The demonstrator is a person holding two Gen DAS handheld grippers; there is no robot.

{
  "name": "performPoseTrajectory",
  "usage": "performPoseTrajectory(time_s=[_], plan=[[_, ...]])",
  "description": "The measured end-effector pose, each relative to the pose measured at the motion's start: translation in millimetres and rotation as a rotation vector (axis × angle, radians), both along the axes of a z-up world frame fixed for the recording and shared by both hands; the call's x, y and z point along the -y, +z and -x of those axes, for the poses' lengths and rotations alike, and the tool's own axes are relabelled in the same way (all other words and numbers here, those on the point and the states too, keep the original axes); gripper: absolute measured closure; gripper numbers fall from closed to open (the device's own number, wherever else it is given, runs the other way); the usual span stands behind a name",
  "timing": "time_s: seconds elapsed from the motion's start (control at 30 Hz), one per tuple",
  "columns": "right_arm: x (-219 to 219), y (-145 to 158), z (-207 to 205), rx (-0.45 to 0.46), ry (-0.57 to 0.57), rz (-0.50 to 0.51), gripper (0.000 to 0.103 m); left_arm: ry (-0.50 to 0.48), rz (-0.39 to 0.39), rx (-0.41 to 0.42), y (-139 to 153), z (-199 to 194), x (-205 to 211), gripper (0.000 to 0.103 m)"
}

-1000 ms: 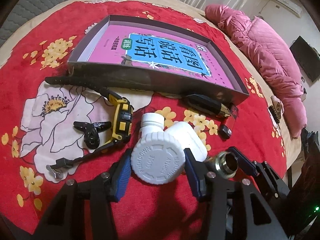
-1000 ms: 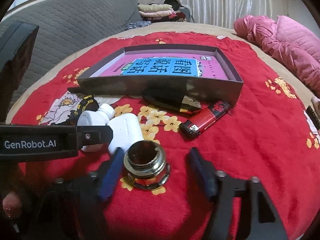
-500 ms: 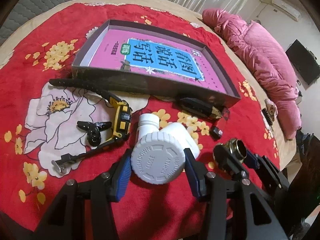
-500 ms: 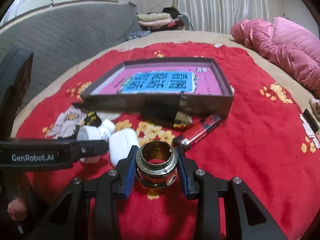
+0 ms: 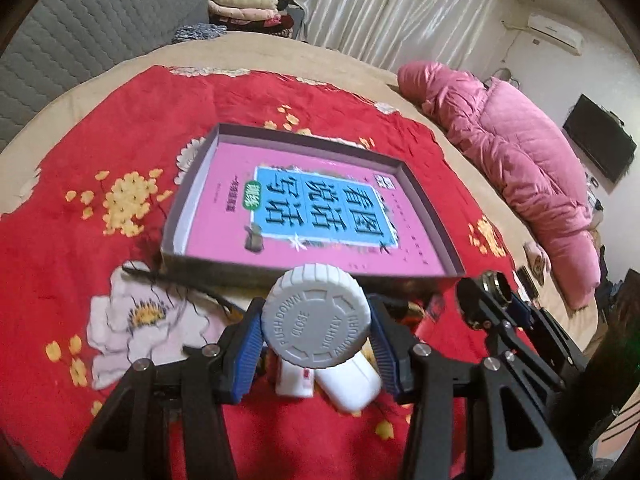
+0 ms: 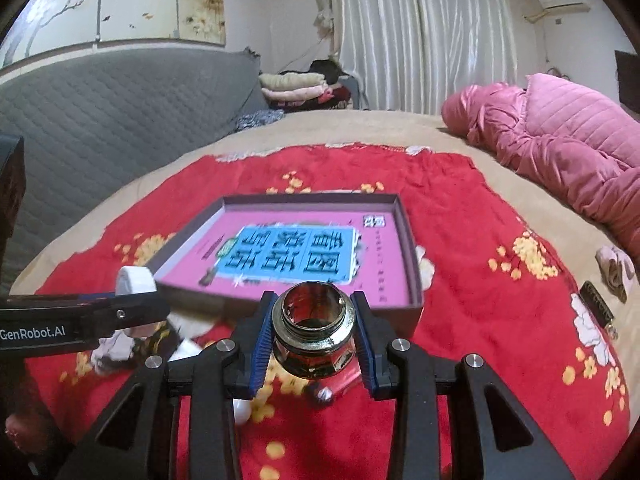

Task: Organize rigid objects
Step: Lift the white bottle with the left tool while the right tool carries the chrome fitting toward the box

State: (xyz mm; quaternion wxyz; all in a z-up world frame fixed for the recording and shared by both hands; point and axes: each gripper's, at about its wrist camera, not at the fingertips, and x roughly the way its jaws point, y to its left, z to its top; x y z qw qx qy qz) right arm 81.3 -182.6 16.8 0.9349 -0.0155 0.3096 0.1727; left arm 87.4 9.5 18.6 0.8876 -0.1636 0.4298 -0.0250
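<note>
My left gripper (image 5: 316, 340) is shut on a white pill bottle (image 5: 316, 322), cap facing the camera, held above the red flowered blanket (image 5: 120, 120). My right gripper (image 6: 313, 340) is shut on a shiny metal threaded fitting (image 6: 314, 332), also lifted off the blanket. Beyond both lies a dark shallow box (image 5: 424, 196) with a pink and blue book (image 5: 308, 204) flat inside it. In the right wrist view the box (image 6: 409, 248) sits just past the fitting. The left gripper's arm (image 6: 80, 320) with the bottle's cap (image 6: 134, 280) shows at the left.
Two more white bottles (image 5: 348, 384) lie on the blanket under the left gripper. A red lighter (image 6: 344, 384) peeks out below the fitting. A pink quilted coat (image 6: 560, 140) lies at the right. A dark remote (image 6: 596, 300) rests near the right edge.
The right gripper closed on the metal fitting. Both grippers then rose off the blanket with their loads and tilted up toward the box.
</note>
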Motion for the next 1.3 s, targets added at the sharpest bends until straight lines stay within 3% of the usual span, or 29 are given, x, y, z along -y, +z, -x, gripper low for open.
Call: performPoseTrajectory(time_s=[0.7,1.1,1.3], plan=[[4,-4,-61,0.024,-0.066,0.009,0.066,0.066,-0.084,-0.003,-6,-63,-40,0.053],[2,-38,-93,-0.028,-0.055,0.028,0.066,0.037,-0.157,-0.173,-43,-106,-45,0.053],[3,-46,-98,-0.03,-0.058,0.052,0.065,0.039,-0.164,-0.197,-54,-110,-43,0.053]])
